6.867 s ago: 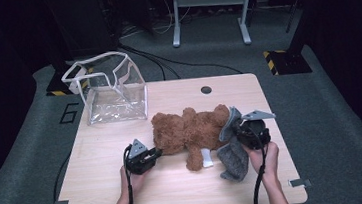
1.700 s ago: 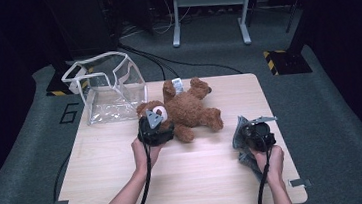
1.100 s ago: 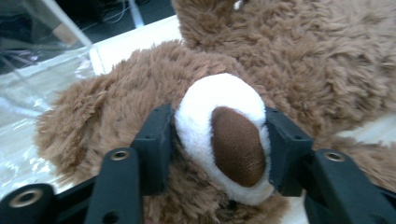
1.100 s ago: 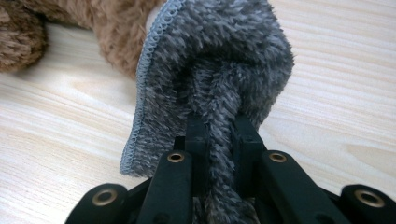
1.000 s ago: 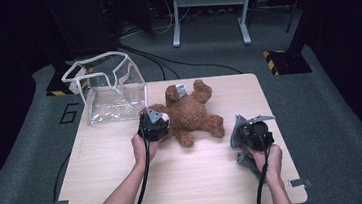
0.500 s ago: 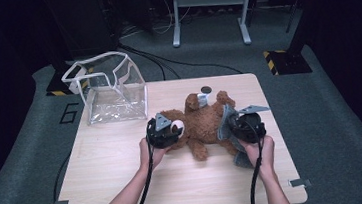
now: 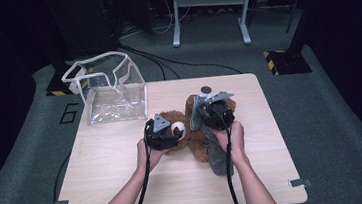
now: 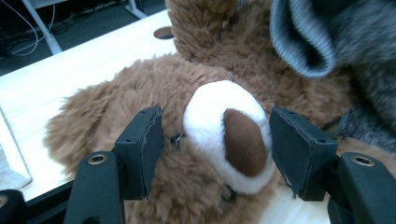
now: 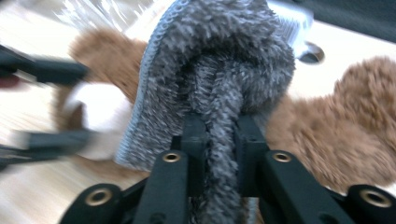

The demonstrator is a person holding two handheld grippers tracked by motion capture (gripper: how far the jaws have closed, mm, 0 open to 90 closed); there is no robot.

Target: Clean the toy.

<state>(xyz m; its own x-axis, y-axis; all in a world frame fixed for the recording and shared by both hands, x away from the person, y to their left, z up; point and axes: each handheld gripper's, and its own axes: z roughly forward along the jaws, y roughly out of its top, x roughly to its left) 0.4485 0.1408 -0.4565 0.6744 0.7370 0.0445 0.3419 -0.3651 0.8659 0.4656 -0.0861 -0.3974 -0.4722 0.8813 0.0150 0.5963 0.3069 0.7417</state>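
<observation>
While your right gripper (image 9: 215, 135) clamps the grey fleece garment (image 9: 219, 70), keep your left gripper's (image 8: 215, 144) parted jaws steadying the teddy bear (image 8: 154, 93) at centre frame.

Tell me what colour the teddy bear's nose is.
Dark brown, set on a white muzzle of the brown teddy bear; the left gripper view shows it best.

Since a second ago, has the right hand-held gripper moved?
Yes. The right hand-held gripper, gripping the grey cloth, moved from the table's right edge toward the round hole.
</observation>
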